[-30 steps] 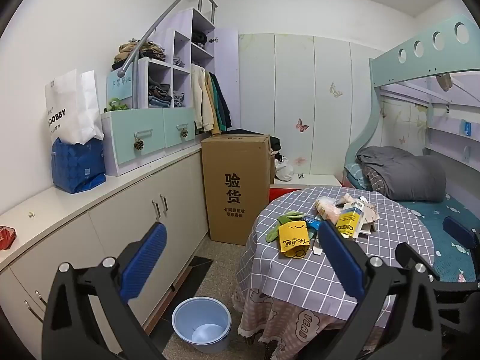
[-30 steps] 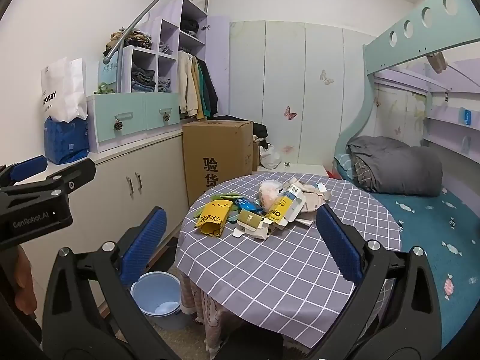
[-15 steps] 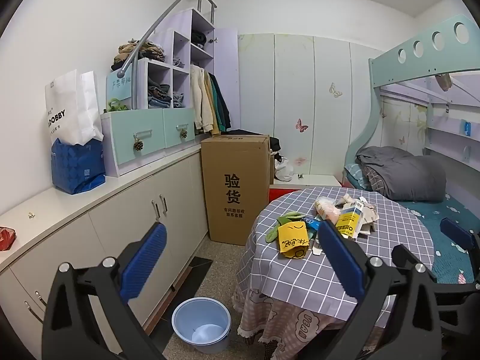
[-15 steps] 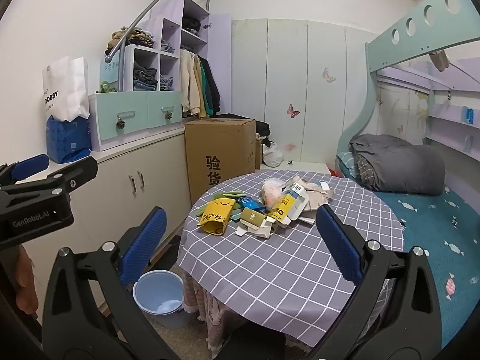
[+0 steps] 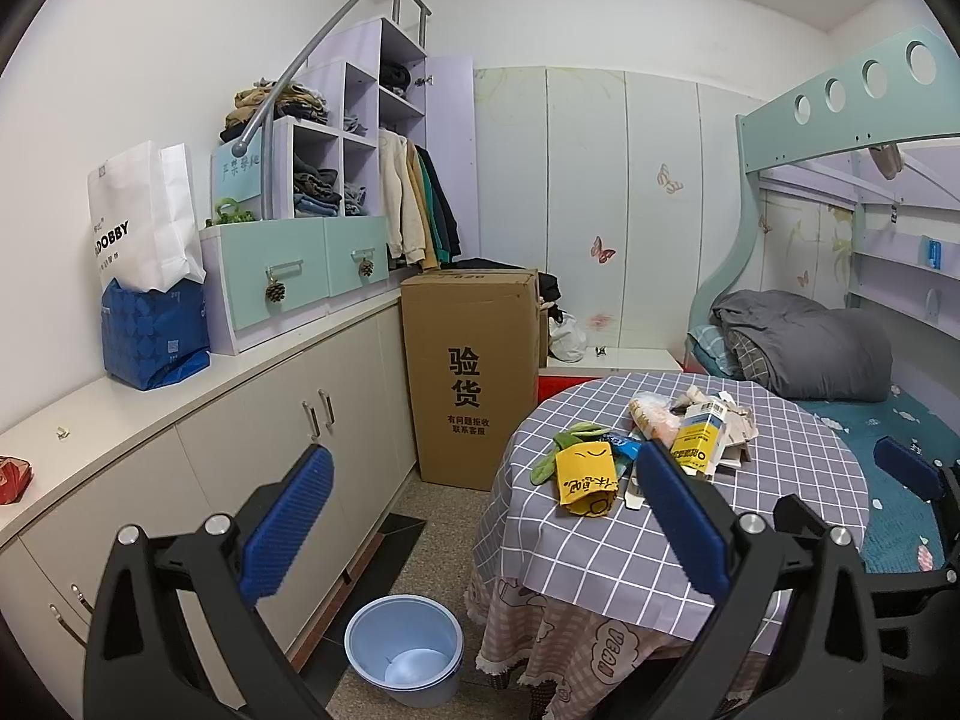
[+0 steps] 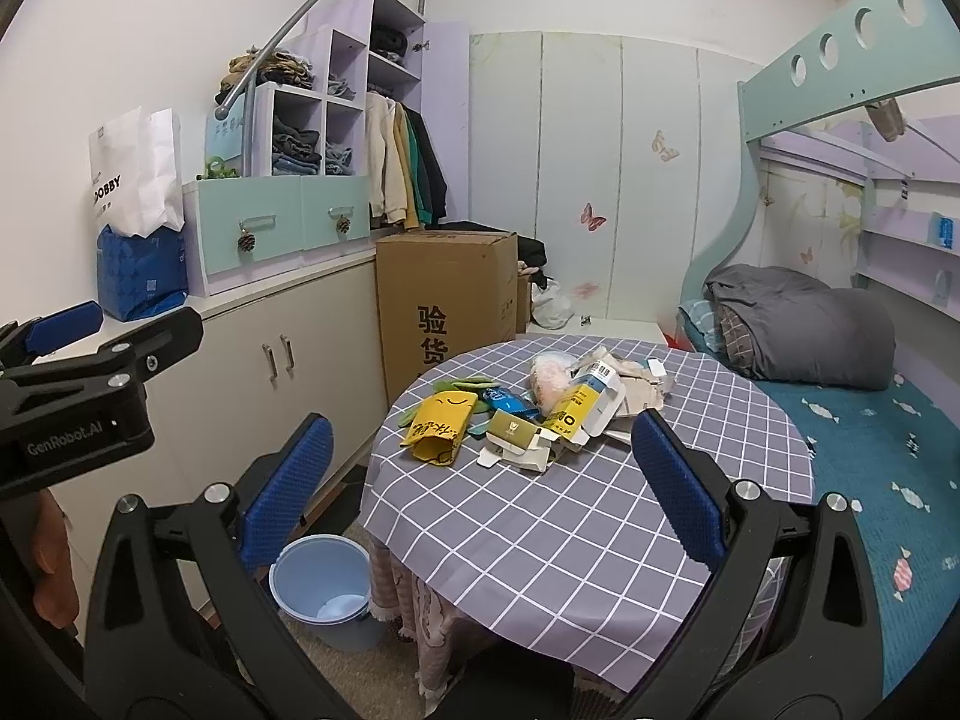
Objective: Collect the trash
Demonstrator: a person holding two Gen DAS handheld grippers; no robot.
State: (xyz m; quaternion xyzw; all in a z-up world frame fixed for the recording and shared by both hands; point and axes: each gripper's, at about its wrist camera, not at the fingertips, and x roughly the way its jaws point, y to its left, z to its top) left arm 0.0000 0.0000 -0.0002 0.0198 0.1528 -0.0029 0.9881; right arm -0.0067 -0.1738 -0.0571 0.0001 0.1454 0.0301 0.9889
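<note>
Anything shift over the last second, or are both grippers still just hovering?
The right gripper has eased slightly toward the table; the left gripper has barely moved. Both stay open and empty. The trash pile and blue bucket are untouched.

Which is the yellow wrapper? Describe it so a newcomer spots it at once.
Find the round table with the grey checked cloth beside the bed. In the litter heap on it, the yellow wrapper lies at the edge nearest the cabinets. It alone is flat, bright yellow, with a drawn smile and black handwriting, open end facing the camera.
</note>
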